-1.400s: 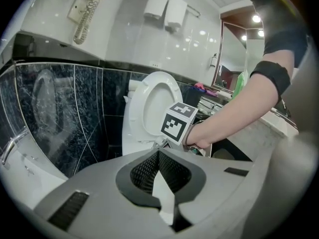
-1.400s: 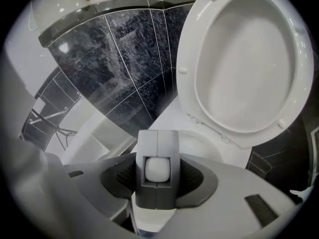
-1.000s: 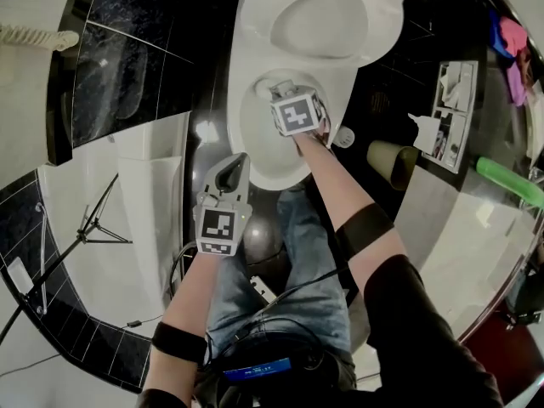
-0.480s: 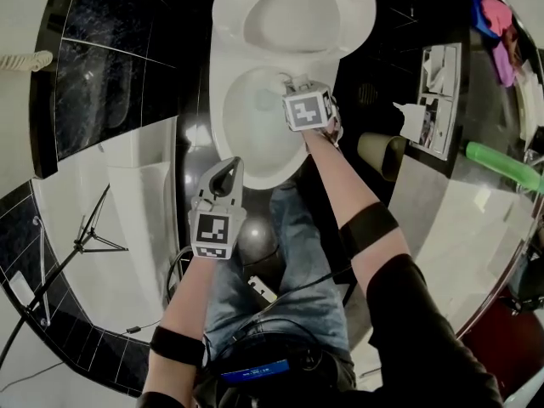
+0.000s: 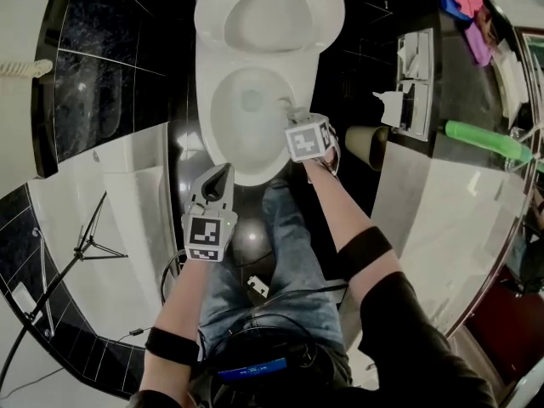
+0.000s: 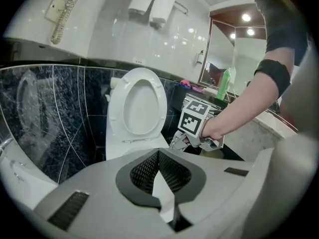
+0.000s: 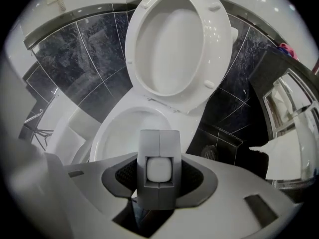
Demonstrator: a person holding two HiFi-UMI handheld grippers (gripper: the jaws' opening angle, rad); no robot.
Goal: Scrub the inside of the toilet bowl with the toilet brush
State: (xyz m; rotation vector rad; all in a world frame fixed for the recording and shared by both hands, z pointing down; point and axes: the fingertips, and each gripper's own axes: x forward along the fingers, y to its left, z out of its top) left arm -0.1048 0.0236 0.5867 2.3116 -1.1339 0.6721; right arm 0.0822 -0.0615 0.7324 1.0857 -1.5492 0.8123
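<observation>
your right gripper (image 5: 296,116), at the toilet bowl's (image 5: 206,126) right rim, pinches the toilet brush (image 7: 159,168) by its handle, head apparently inside the bowl. left gripper (image 5: 223,172), pressed together and empty, hovers off the near rim. scrubbing this near the rim may flick water out.

The left gripper (image 5: 223,173) is held forward, jaws closed on nothing; the right gripper (image 5: 294,117) is pointed steeply down, clamped on the brush handle (image 7: 159,171).
</observation>
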